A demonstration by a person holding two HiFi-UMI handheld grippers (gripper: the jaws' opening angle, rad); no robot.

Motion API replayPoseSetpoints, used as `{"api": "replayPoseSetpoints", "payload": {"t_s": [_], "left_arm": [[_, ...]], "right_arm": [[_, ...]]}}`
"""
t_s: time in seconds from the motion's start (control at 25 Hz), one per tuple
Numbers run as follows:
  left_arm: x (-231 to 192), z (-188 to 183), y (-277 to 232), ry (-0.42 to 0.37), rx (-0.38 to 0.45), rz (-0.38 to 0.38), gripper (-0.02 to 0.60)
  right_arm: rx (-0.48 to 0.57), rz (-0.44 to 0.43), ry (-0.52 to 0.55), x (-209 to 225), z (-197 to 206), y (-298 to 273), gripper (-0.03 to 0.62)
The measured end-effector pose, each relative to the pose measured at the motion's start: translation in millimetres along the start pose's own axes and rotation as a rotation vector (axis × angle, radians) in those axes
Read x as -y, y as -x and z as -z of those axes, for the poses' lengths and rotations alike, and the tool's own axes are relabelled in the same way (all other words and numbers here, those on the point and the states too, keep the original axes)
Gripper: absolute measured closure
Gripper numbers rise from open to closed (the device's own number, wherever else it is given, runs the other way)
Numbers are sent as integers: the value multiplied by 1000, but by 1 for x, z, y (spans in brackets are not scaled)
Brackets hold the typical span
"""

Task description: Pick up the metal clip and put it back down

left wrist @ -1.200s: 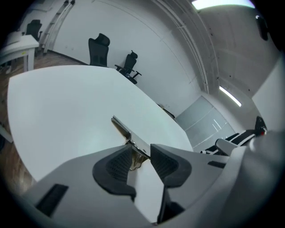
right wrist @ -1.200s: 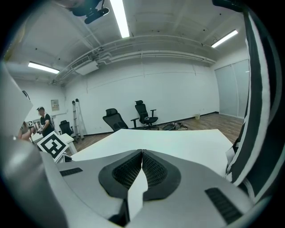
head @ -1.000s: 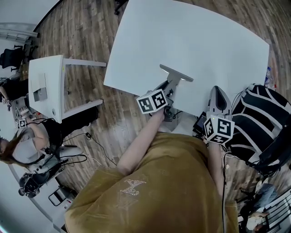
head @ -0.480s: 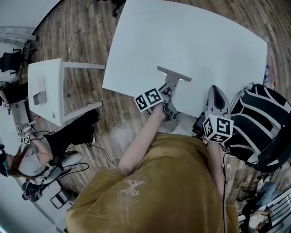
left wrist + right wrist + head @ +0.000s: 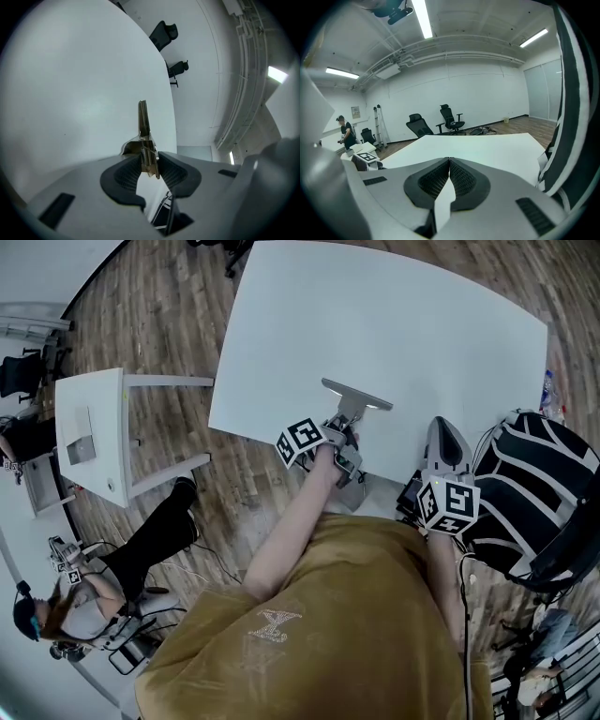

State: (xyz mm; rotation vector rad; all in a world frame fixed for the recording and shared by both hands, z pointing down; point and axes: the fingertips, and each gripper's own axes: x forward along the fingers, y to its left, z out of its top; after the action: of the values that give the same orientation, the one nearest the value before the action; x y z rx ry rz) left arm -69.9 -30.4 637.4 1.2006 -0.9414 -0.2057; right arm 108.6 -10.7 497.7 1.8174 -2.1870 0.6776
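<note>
Metal clip (image 5: 143, 136): silvery steel with a small coil spring at the hinge. One long narrow blade sticks out past the pads, and a wider curved plate sits at its base.

The left gripper (image 5: 149, 169) is clamped on it. The ribbed black pads (image 5: 123, 176) press the clip's handle end from both sides, and the spring sits right at the pad tips. The blade points away over the white table (image 5: 70, 93).

The head view shows what the left gripper view doesn't. The clip (image 5: 357, 396) reads as a flat grey bar set crosswise at the tip of the left gripper (image 5: 349, 420), over the table's (image 5: 403, 324) near part, close to the edge. Can't tell if it touches the surface.

The spring and the pad contact show only in the left gripper view.

Right gripper (image 5: 449, 176): pads (image 5: 433, 180) closed together, nothing between them. In the head view it (image 5: 447, 430) rests at the table's near edge, apart from the clip.
</note>
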Motion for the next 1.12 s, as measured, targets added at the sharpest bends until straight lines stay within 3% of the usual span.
{"api": "replayPoseSetpoints", "payload": {"t_s": [0.24,0.76,1.12], "left_arm": [[1,1,-4,63,-27,30,482],[3,9,1,37,-72,20,498],[23,9,5,24,-81,79,500]], "right_arm": [[-6,4,-7,2,2,-1,585],[7,12,-20,0,0,6,585],[52,25,-43,3,-13,12,585]]}}
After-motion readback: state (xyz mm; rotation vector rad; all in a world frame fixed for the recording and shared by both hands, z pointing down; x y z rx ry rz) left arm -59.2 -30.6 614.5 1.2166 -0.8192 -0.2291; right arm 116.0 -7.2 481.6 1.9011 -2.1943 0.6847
